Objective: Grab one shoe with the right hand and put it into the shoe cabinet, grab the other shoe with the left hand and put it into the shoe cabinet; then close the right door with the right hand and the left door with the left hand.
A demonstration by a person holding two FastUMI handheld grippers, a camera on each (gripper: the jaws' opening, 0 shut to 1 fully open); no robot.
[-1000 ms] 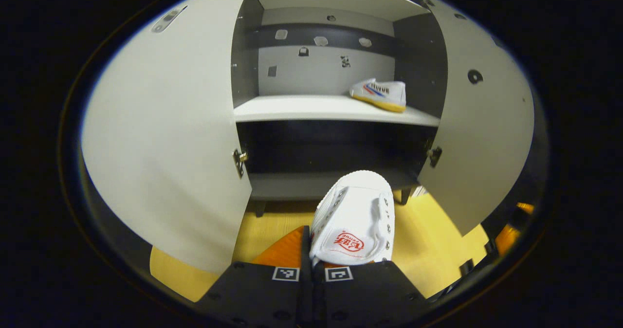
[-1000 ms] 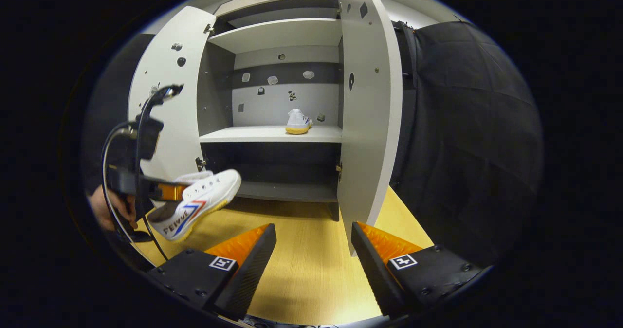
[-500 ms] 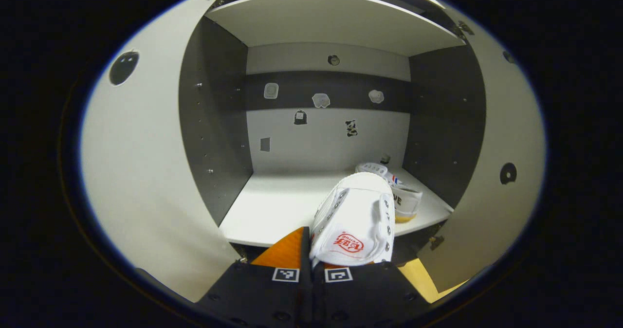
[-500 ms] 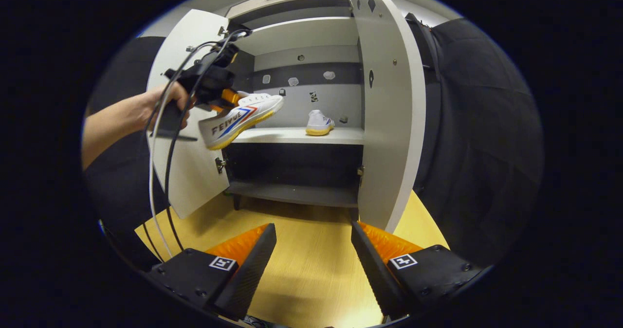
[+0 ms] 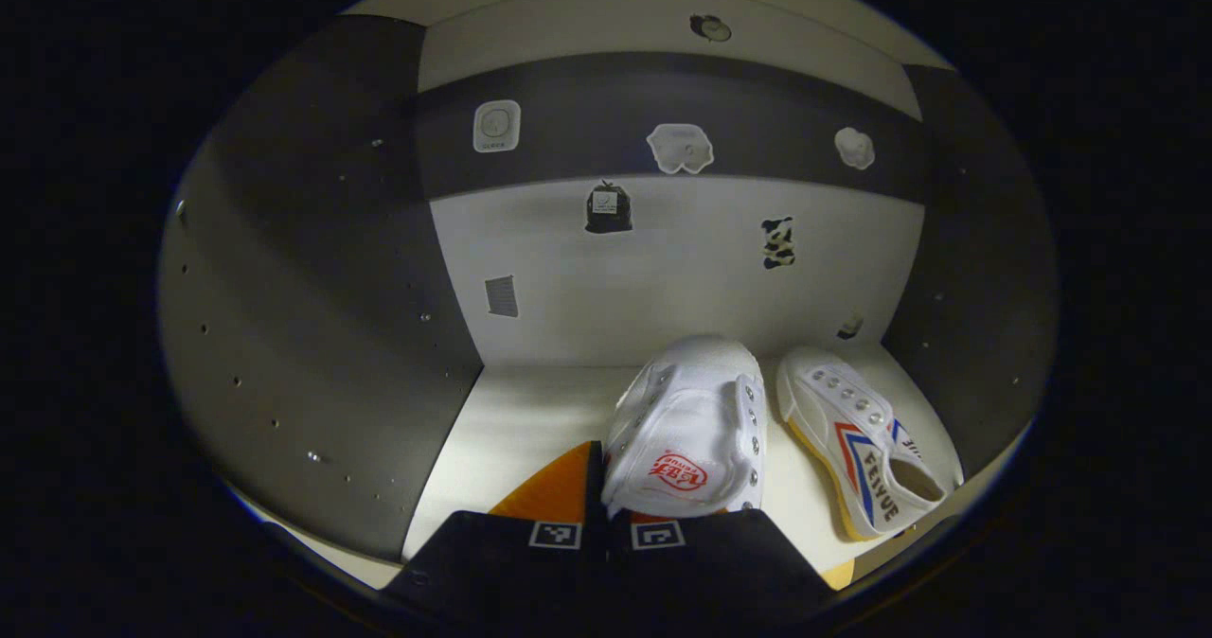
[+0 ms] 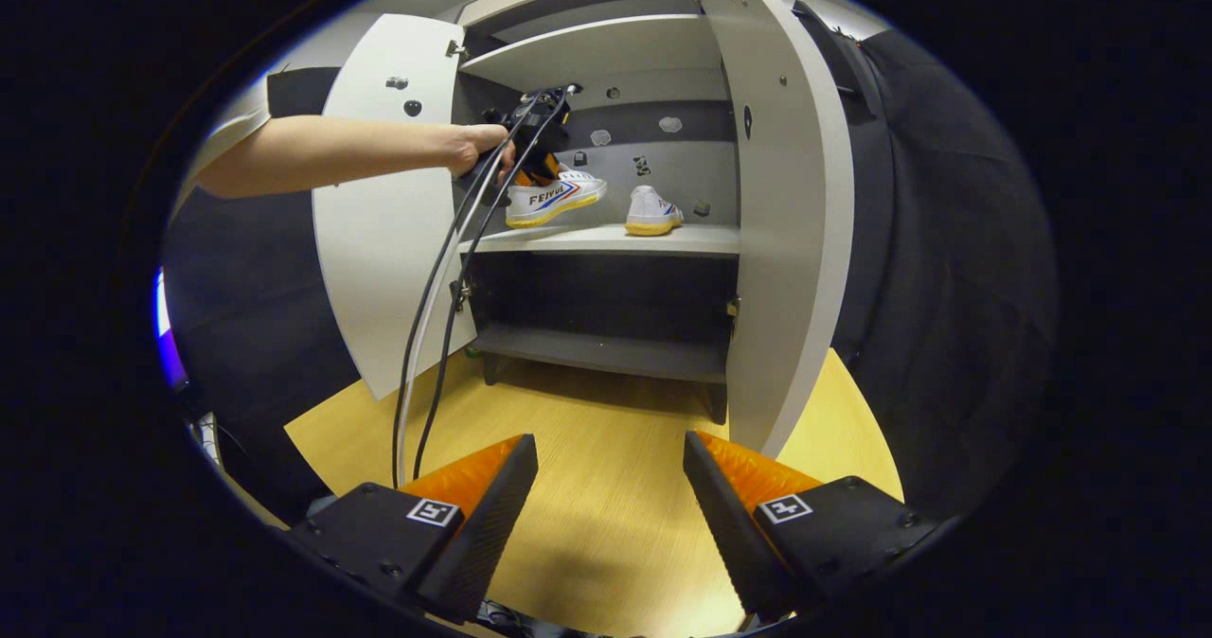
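Holding the second sneaker [image 5: 689, 430] above the shelf [image 5: 530, 420] beside the placed sneaker [image 5: 857, 439], the left gripper [image 5: 606, 515] stays clamped; the right gripper [image 6: 611, 487] gapes empty, both doors unclosed.

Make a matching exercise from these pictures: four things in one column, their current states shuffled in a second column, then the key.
Things:
1. left gripper
2. right gripper
3. shoe with the stripes showing
4. cabinet doors

States:
A. hanging open
B. lying free on the shelf
C. open, above the wooden floor
D. shut on the held shoe

Pairs: 1-D, 2-C, 3-B, 4-A
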